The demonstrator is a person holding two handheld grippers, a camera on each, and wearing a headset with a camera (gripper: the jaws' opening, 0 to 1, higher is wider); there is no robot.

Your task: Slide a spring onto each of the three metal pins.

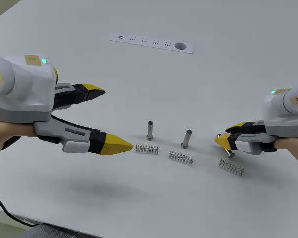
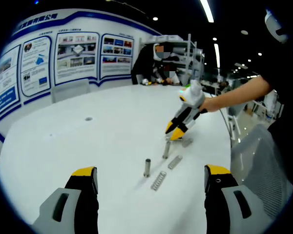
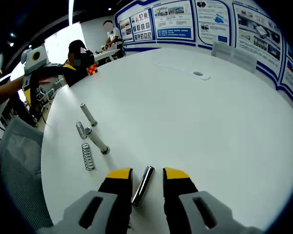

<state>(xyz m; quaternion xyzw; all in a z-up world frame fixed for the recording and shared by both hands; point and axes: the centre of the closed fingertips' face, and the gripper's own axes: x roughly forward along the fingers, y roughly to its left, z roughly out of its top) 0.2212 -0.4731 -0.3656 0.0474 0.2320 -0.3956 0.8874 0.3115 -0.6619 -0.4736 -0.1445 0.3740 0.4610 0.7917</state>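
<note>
Two metal pins (image 1: 150, 130) (image 1: 186, 139) stand upright on the white table (image 1: 213, 89). A third pin (image 3: 142, 184) lies tilted between the narrowly parted jaws of my right gripper (image 3: 147, 171), with a gap showing on its right side. In the head view that pin's foot (image 1: 230, 153) pokes out below the right gripper (image 1: 224, 141). Three springs (image 1: 147, 148) (image 1: 181, 157) (image 1: 231, 167) lie flat in front of the pins. My left gripper (image 1: 107, 118) hovers wide open, left of the first pin and spring, with nothing in it.
A white power strip (image 1: 151, 42) lies at the far side of the table. A grey chair (image 3: 19, 165) stands at the table's near edge. People (image 2: 158, 66) work at the far end of the table, before wall posters (image 2: 78, 56).
</note>
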